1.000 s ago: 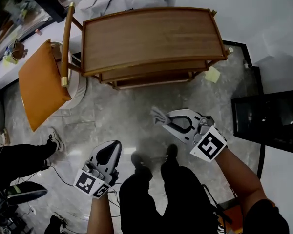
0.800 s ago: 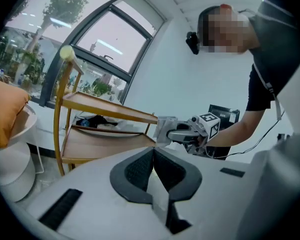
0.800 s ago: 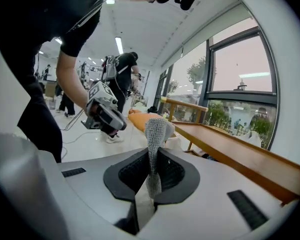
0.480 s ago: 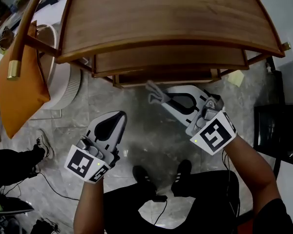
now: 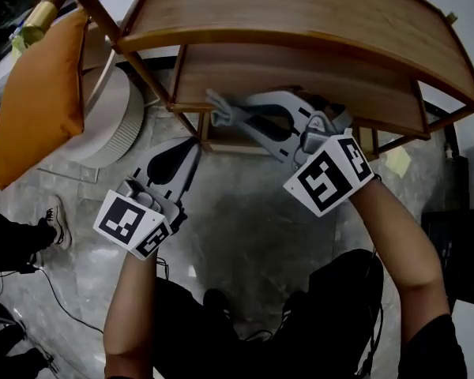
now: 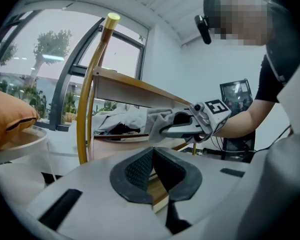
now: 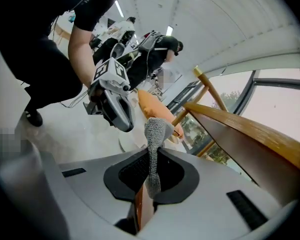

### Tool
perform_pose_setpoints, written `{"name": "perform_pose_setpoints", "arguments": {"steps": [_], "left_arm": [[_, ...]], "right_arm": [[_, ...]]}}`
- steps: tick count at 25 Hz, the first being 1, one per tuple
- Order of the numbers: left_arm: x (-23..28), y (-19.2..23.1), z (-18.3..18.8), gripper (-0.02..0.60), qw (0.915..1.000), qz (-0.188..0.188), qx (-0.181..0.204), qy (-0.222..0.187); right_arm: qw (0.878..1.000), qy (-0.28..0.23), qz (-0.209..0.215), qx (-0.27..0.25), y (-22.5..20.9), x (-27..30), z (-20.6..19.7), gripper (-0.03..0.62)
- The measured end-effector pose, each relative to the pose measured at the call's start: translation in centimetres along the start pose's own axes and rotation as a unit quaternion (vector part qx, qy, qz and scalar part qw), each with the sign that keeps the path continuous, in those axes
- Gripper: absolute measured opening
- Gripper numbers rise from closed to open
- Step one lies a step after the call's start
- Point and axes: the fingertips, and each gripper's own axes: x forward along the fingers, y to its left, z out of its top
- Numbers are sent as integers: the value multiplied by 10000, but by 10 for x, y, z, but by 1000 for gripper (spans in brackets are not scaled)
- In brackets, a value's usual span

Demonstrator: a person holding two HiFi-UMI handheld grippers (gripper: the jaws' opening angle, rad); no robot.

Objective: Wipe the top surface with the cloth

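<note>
The wooden table's curved top surface (image 5: 300,10) fills the upper head view, with a lower shelf (image 5: 316,81) beneath it. My right gripper (image 5: 235,117) is shut on a grey cloth (image 5: 220,109), held below the top's front edge at shelf height. In the right gripper view the cloth (image 7: 155,134) sticks up from between the shut jaws (image 7: 151,176), beside the top's edge (image 7: 250,134). My left gripper (image 5: 193,145) is shut with nothing in it, low by the table's left leg. The left gripper view shows its jaws (image 6: 152,156) together, with the right gripper (image 6: 192,124) and cloth (image 6: 157,118) ahead.
An orange cushion (image 5: 35,93) hangs on a brass-tipped frame (image 6: 92,84) left of the table, above a white round stand (image 5: 103,121). A yellow note (image 5: 396,160) lies on the marble floor at right. Another person's legs (image 5: 12,235) and a cable are at left.
Both grippers moved forward and up toward the table, which now looms closer. The right gripper carried the cloth from over the floor to under the top's front edge.
</note>
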Motion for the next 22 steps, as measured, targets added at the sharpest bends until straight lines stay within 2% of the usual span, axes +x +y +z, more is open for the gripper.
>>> {"name": "perform_pose_setpoints", "arguments": {"steps": [3,6,13,22], "left_arm": [[-11,12,-5,11,9999,124,-14,11],[-20,28,0,11,9997,253,7,47],[-33,42,14,11,9993,319,-146,-158],[-52,41,4,11,9995,308,-76,-55]], "right_arm": [[9989,183,187,-379,11,23,-1,34],[9968,489,359,-519,14,53,-10,34],[9870,1301,775,-547,19,111,-32,34],[9796,1645,1066,-454,29,157,-37,34]]}}
